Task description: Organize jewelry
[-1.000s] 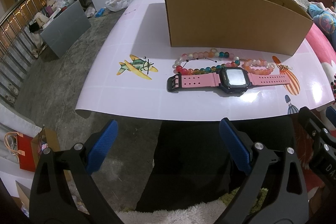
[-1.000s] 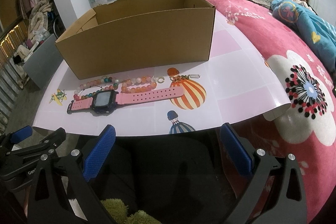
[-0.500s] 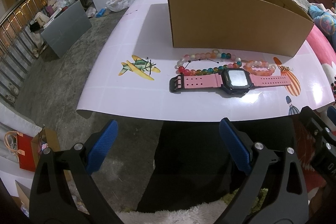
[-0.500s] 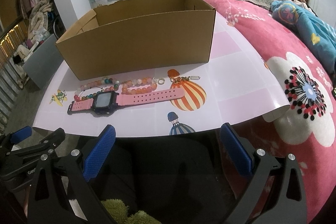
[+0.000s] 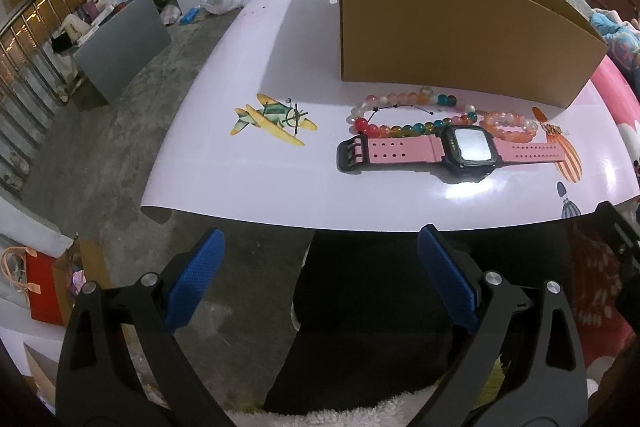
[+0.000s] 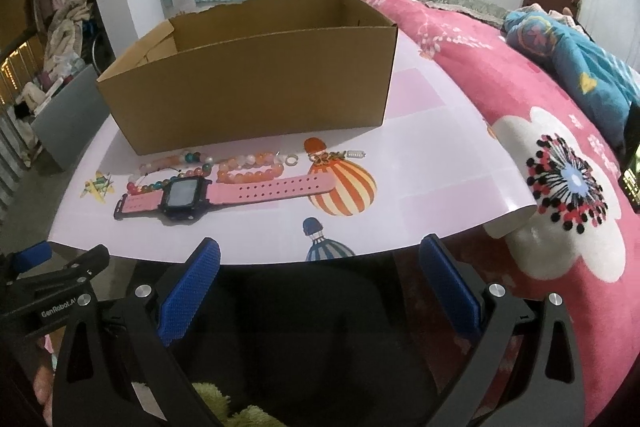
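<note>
A pink-strapped watch lies flat on the white mat. Behind it lie a multicoloured bead bracelet, an orange-pink bead bracelet, a small ring and a small gold clip. An open cardboard box stands behind them. My left gripper and my right gripper are both open and empty, held short of the mat's near edge.
The white mat has plane and balloon prints and lies on a bed with a pink flowered blanket. A concrete floor with a grey box and clutter lies to the left. A phone lies at the far right.
Both grippers have moved slightly closer to the mat; the jewelry and box have not moved.
</note>
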### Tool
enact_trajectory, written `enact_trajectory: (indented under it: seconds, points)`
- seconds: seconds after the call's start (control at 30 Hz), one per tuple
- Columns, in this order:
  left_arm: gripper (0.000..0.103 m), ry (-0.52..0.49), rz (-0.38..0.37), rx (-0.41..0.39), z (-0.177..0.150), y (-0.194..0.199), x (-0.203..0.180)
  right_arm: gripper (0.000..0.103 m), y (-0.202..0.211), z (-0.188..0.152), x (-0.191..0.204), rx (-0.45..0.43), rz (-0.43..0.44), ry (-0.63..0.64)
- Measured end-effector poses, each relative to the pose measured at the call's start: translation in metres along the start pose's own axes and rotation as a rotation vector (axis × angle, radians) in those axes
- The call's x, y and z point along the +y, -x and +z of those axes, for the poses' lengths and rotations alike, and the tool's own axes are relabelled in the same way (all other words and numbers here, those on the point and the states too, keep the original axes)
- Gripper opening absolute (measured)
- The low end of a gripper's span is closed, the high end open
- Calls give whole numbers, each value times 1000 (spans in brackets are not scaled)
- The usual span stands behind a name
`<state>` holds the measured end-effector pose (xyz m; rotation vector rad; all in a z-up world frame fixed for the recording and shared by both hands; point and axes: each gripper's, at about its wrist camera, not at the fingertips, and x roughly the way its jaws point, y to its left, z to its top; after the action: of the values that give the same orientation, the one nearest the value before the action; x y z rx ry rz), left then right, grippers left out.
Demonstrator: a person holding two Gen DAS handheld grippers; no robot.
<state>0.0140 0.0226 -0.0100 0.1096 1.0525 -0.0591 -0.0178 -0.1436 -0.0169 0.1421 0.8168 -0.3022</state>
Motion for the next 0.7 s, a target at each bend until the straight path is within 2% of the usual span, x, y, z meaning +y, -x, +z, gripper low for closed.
enact_trajectory:
  seconds: [0.17, 0.33, 0.5, 0.7]
  points:
    - [94, -36, 20, -6, 5, -3, -4, 97, 4, -1, -3, -41, -15, 21]
    - [94, -71, -3, -17, 5, -9, -5, 97, 3, 1, -6, -57, -33, 63]
    - [94, -102, -81, -57, 3, -11, -5, 97, 4, -1, -16, -92, 47, 44]
    - [94, -33, -272, -175, 4, -9, 6, 97, 1, -1, -21, -104, 67, 61]
